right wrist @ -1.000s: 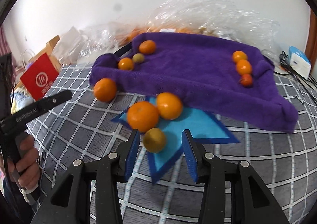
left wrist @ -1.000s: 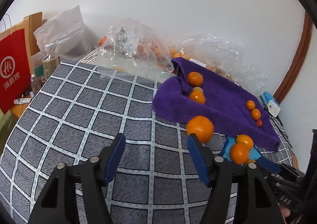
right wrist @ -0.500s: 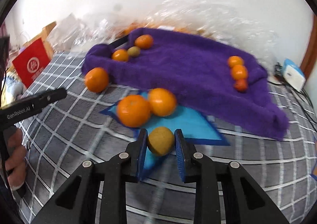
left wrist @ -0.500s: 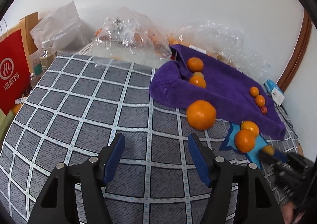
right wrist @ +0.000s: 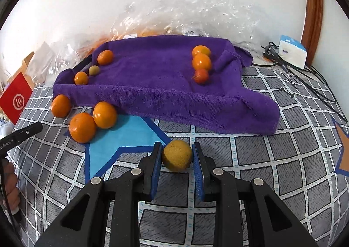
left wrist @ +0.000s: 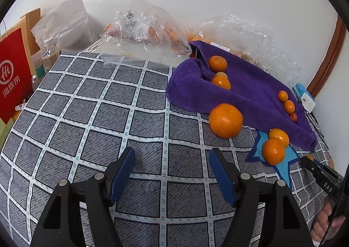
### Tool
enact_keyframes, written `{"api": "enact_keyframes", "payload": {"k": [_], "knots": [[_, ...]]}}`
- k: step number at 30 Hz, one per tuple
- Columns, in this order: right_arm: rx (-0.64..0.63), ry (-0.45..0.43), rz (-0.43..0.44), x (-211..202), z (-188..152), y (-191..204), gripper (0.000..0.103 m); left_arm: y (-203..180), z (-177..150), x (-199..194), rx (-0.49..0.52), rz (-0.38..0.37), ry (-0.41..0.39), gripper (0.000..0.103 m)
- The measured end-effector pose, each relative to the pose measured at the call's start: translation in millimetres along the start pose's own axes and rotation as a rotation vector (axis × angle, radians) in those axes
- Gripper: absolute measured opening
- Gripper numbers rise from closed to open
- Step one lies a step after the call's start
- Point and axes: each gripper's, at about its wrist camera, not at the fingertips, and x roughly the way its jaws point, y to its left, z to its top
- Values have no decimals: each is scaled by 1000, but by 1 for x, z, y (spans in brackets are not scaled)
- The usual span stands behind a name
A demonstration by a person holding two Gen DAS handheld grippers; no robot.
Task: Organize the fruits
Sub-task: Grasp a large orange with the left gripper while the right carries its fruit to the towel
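a: right gripper [right wrist: 177, 155] was clamped on the yellowish fruit [right wrist: 176, 155], just in front of the purple towel [right wrist: 165, 85].
b: best lifted clear over the towel's front fold, grip kept light. left gripper [left wrist: 172, 171] was opening, nothing between its jaws.

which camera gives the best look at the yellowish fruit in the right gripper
The right wrist view: the yellowish fruit sits large and centred, clamped between the right gripper pads. In the left wrist view only a sliver of it peeks over that gripper at the far right edge.
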Motion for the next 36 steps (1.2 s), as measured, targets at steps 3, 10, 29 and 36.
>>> {"api": "enact_keyframes", "payload": {"k": [3, 10, 29, 36], "knots": [[16, 5, 18, 1, 0, -4, 27, 1, -1, -2, -7, -29, -8, 68], [63, -20, 20, -4, 0, -14, 27, -10, 1, -6, 1, -66, -4, 67], [80, -11, 20, -3, -1, -17, 27, -64, 32, 43, 53, -13, 25, 49], [77, -10, 19, -1, -1, -17, 27, -57, 29, 39, 22, -78, 14, 40]]}}
